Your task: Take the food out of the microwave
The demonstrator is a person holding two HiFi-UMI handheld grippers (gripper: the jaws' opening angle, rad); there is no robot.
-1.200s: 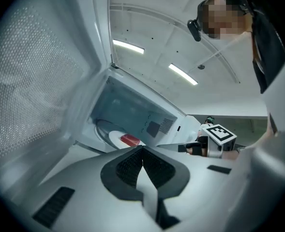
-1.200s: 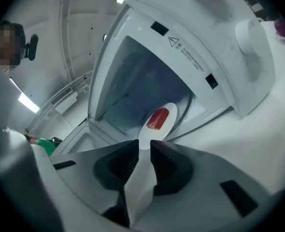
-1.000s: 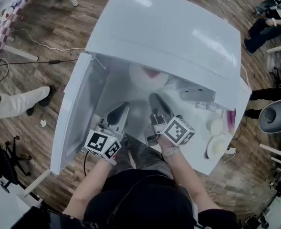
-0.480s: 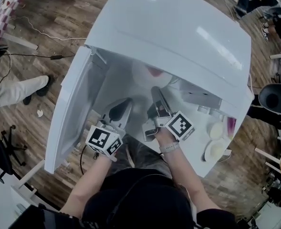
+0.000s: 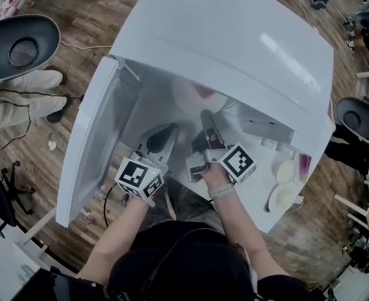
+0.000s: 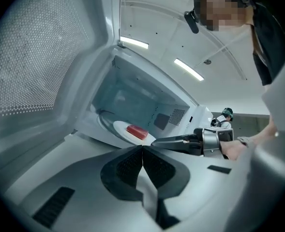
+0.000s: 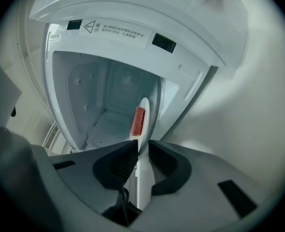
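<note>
1. Right gripper view: the red food (image 7: 139,121) lay on the white plate (image 7: 145,109), straight ahead of the jaws, within the open microwave (image 7: 79,95).
2. The right gripper (image 7: 140,151) was clamped on the plate's near rim.
3. The left gripper (image 6: 142,150) was closed and empty, with the plate just ahead.

L gripper (image 5: 165,132): jaws shut tight, nothing betw. them, aimed fwd & a bit down. R gripper (image 5: 207,119): rolled onto its side, jaws pinching plate (image 7: 143,124) rim. L forearm (image 5: 118,237) & R forearm (image 5: 237,221) bare, stretched fwd side by side.
</note>
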